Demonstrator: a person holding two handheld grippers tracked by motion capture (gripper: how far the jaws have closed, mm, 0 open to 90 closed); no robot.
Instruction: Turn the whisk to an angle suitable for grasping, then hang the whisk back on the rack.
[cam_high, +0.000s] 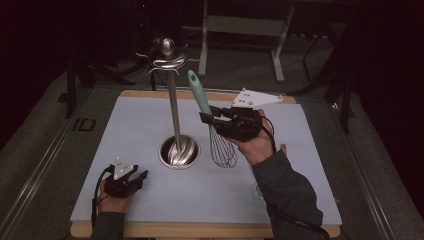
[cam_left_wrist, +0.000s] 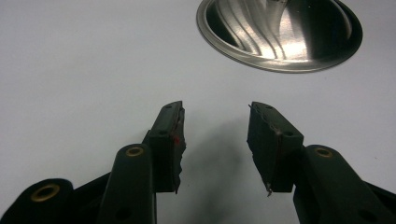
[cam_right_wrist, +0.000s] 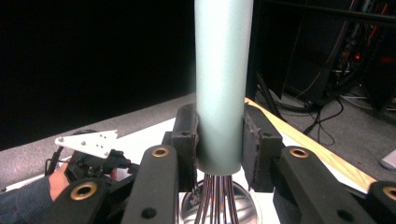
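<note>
I have the right gripper (cam_high: 206, 118) raised above the table (cam_high: 150, 200), its jaws clamped on the whisk (cam_high: 210, 125) at the lower end of the pale green handle, just above where the wires begin. In the right gripper view the handle (cam_right_wrist: 223, 84) stands upright between the two pads, touching both. From the high view the whisk tilts a little, handle up and back, its wire head hanging near the table, just right of the steel stand (cam_high: 176, 130) with its round base and hooked top. My left gripper (cam_high: 141, 176) rests low at the table's near left, jaws released with nothing between them, pointing toward the stand's base (cam_left_wrist: 280, 35).
</note>
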